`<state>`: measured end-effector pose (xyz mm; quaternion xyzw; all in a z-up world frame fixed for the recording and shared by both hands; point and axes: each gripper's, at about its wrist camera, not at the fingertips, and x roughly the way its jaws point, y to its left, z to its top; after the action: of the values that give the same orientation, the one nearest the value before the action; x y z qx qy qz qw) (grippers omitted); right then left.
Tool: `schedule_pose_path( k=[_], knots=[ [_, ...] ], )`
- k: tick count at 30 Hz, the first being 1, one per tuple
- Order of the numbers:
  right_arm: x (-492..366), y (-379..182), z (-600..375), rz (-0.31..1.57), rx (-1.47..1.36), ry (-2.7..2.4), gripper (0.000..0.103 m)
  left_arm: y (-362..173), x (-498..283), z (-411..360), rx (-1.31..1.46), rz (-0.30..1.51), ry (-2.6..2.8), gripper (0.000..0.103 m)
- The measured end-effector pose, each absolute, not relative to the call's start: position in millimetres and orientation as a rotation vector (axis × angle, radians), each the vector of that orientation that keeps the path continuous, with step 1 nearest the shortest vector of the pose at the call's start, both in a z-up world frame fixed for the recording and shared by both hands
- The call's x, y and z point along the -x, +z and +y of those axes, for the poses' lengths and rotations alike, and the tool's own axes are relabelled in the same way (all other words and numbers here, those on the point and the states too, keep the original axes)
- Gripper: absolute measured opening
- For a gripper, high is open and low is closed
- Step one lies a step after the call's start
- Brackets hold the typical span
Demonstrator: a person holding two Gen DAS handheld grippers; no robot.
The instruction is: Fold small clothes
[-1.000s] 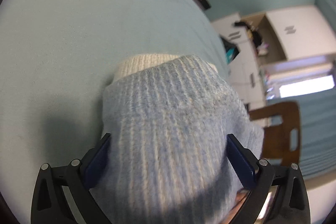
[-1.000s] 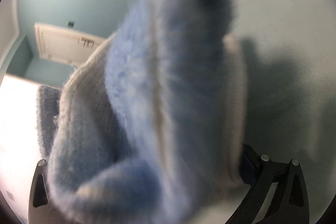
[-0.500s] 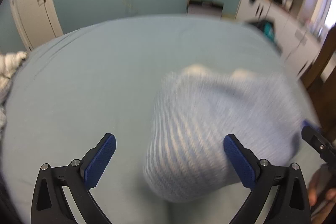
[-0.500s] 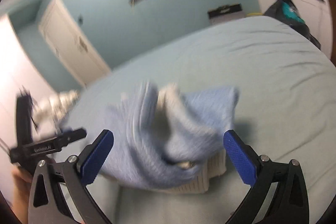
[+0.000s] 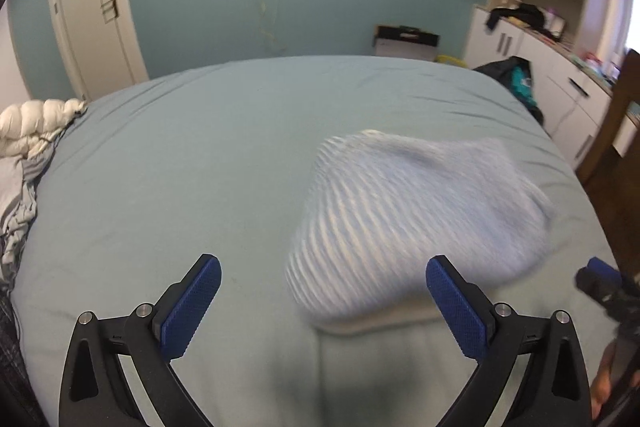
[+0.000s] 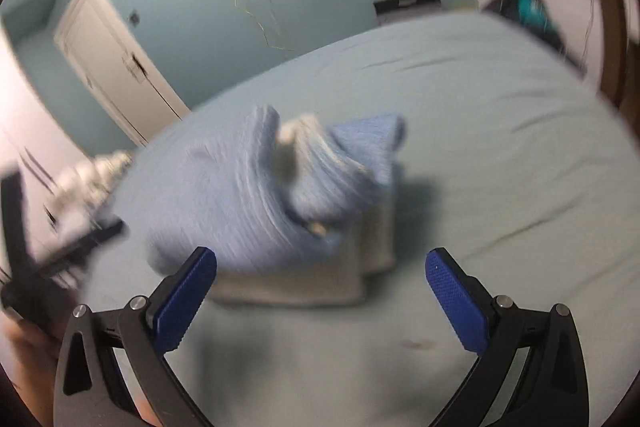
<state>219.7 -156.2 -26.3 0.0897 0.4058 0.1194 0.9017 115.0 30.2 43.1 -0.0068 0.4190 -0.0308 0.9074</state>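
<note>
Left gripper [image 5: 322, 301] spread empty, right gripper [image 6: 320, 297] likewise, blue socks [image 5: 420, 223] on bedsheet [image 5: 200, 155], bare sheet leftward.

Both hand-held grippers stood wide open and empty.

On my left wrist feed, the left hand-held gripper [image 5: 322, 301] had its two blue-padded fingers [image 5: 191, 307] spread far apart, nothing between them, both arms of the black frame level across the bottom of the view. At the right edge I could make out the right hand-held gripper [image 5: 602, 277], blurred, with part of a hand [image 5: 602, 379] below it. On my right wrist feed, the right hand-held gripper [image 6: 320, 301] showed the same wide spread, pads [image 6: 454, 301] clear of everything. The left hand-held gripper [image 6: 60, 251] appeared at that view's left edge as a dark smear, too blurred to read its jaws there.
</note>
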Motion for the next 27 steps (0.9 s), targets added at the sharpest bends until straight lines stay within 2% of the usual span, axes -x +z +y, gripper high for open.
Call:
schedule_pose_path(
  k=[4, 7, 11, 18, 27],
  knots=[
    [-178.2, -43.1, -153.3, 0.845, -0.062, 0.183, 0.102, 53.2, -79.2, 11.1, -0.073, 0.816, -0.08, 0.103],
    [-158.1, -18.6, -167.5, 0.8, -0.034, 0.175, 0.102, 56.4, -56.9, 1.5, -0.11, 0.788, -0.07, 0.103],
    [-131.8, -15.9, -156.1, 0.732, -0.013, 0.177, 0.102, 53.6, -31.9, -0.5, -0.143, 0.801, -0.068, 0.103],
    [-130.7, -30.0, -150.1, 0.755, -0.032, 0.158, 0.102, 44.1, -27.9, 5.7, -0.108, 0.877, -0.063, 0.103],
    [-122.9, -31.7, -113.2, 0.744, 0.148, 0.136, 0.102, 35.8, -28.3, 2.2, -0.118, 0.911, -0.062, 0.103]
  ],
)
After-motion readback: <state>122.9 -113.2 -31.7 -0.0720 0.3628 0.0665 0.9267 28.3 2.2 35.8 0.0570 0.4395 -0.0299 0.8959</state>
